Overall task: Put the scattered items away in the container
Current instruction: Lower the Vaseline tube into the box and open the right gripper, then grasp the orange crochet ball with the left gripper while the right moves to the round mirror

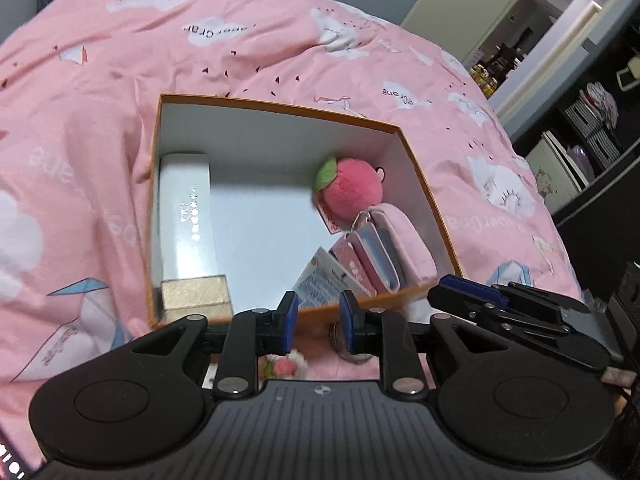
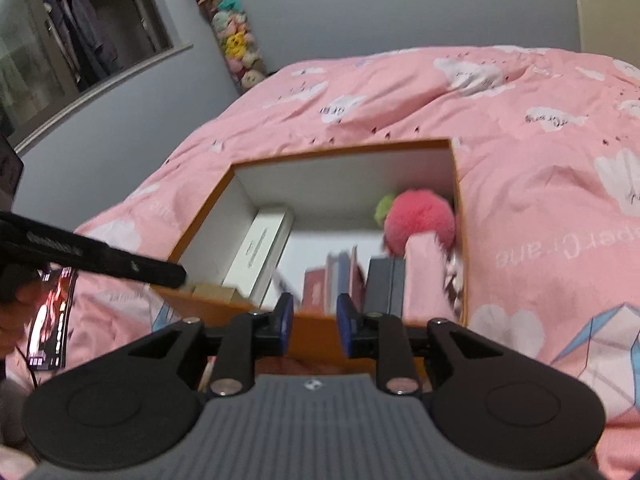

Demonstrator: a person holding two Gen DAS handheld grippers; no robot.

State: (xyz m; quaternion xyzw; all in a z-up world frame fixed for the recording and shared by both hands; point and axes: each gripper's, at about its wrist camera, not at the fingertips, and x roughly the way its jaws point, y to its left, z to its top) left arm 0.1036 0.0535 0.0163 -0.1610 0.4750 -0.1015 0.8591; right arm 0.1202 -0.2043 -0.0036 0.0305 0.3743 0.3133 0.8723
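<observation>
The pink duvet (image 2: 520, 128) carries "PaperCrane" printed on its white clouds, right of the orange box (image 2: 316, 332). Print on the white carton (image 1: 186, 216) inside the box is illegible.

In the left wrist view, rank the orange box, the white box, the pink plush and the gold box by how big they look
1. orange box
2. white box
3. pink plush
4. gold box, about plush-sized, so these two are unsure.

Orange box (image 1: 424, 184), pink cloud-print duvet (image 1: 120, 80)
</observation>
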